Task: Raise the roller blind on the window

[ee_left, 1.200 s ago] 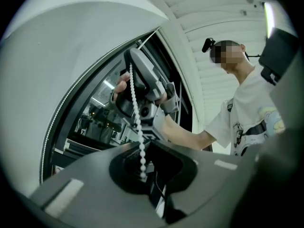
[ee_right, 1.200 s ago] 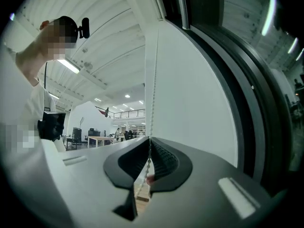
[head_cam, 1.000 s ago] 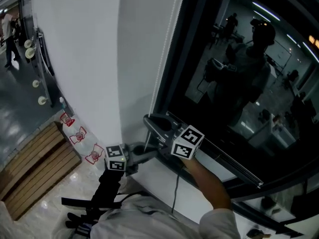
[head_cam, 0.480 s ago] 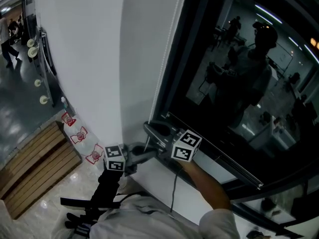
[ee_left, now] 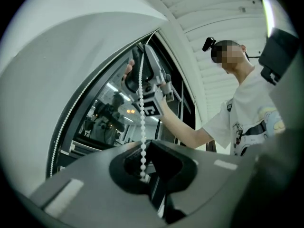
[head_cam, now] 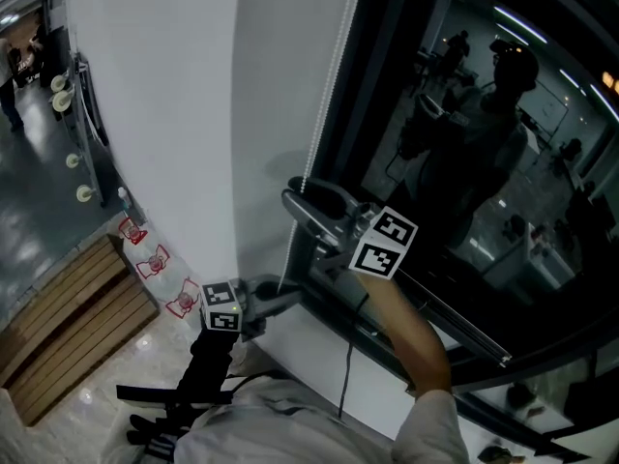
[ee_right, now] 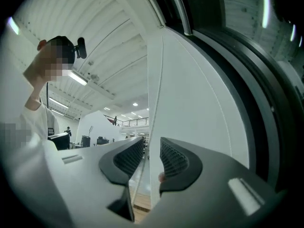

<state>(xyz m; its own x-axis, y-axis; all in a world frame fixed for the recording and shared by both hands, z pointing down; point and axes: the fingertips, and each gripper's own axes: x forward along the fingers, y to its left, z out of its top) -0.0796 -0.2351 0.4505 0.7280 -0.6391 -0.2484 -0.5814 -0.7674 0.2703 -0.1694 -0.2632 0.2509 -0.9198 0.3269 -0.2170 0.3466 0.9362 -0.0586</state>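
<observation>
The window is a dark pane in a dark frame, mirroring the lit room behind me. The blind's white bead chain hangs as a loop at the frame's left edge, beside the white wall. One strand follows the frame. The other runs straight and taut down into my left gripper, which is clamped on it. Higher up, that chain passes between the jaws of my right gripper, which have just been opening and stand clear of it.
</observation>
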